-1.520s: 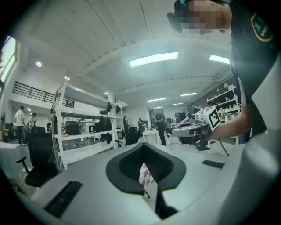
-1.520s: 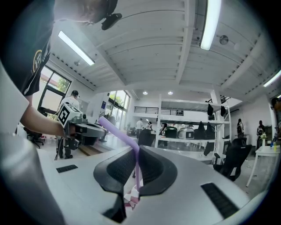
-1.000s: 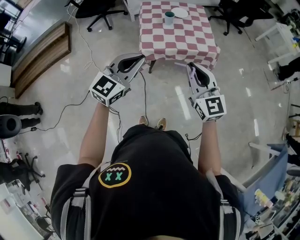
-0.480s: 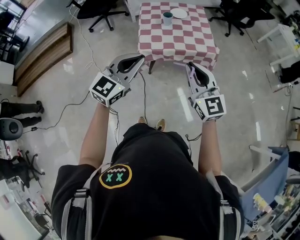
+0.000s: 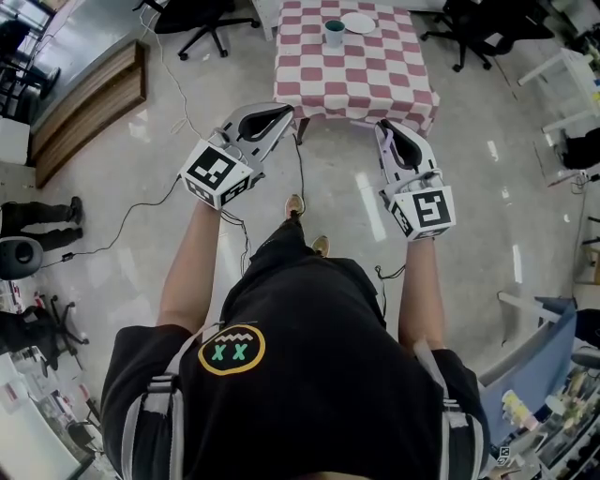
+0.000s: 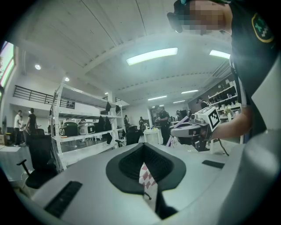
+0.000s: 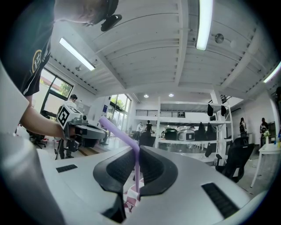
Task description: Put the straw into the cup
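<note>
Two forearms stretch out ahead of the person, side by side and about level, with both grippers aimed toward the checkered table [image 5: 361, 80]. On the left, the left gripper [image 5: 279, 114] has its jaws drawn almost together, only a thin slit between the pads and nothing held there. On the right, the right gripper [image 5: 387, 131] is clamped on the purple straw [image 7: 137, 169], whose bent upper end slants toward the other gripper. The teal cup [image 5: 334, 33] stands at the table's far end beside a white plate [image 5: 358, 23], well apart from both grippers.
</note>
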A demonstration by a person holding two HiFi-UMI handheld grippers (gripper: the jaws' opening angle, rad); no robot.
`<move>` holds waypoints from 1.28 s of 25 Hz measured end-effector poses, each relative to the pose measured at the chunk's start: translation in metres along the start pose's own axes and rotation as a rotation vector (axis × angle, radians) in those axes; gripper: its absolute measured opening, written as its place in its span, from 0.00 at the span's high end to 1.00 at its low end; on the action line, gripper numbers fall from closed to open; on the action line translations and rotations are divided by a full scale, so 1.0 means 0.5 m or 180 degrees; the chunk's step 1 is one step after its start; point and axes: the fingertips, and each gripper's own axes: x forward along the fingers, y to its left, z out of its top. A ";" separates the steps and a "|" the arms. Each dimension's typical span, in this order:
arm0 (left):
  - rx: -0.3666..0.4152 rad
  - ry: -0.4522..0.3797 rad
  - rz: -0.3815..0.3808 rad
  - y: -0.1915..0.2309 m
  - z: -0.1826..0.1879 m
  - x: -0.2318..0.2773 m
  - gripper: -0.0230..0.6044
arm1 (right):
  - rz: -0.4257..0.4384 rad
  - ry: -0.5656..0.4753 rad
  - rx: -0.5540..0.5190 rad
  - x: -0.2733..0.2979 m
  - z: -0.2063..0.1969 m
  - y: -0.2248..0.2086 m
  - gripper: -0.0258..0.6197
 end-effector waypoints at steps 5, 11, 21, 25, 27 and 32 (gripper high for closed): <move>0.0030 -0.0025 -0.0028 0.020 -0.003 0.025 0.94 | -0.0011 -0.0011 -0.0022 0.021 -0.005 -0.020 0.88; 0.0026 -0.0057 -0.0064 0.083 -0.017 0.074 0.94 | -0.0035 0.0020 -0.0048 0.082 -0.022 -0.060 0.88; -0.0060 -0.0054 -0.0110 0.218 -0.059 0.169 0.94 | -0.0062 0.0114 0.0005 0.223 -0.062 -0.149 0.88; -0.0103 -0.0056 -0.0129 0.281 -0.076 0.206 0.94 | -0.0078 0.0142 -0.0005 0.286 -0.067 -0.185 0.88; -0.0132 -0.0063 -0.0145 0.313 -0.081 0.225 0.94 | -0.0094 0.0167 -0.0009 0.316 -0.066 -0.203 0.88; -0.0189 -0.0076 -0.0218 0.389 -0.089 0.279 0.94 | -0.0139 0.0223 0.0006 0.390 -0.070 -0.249 0.88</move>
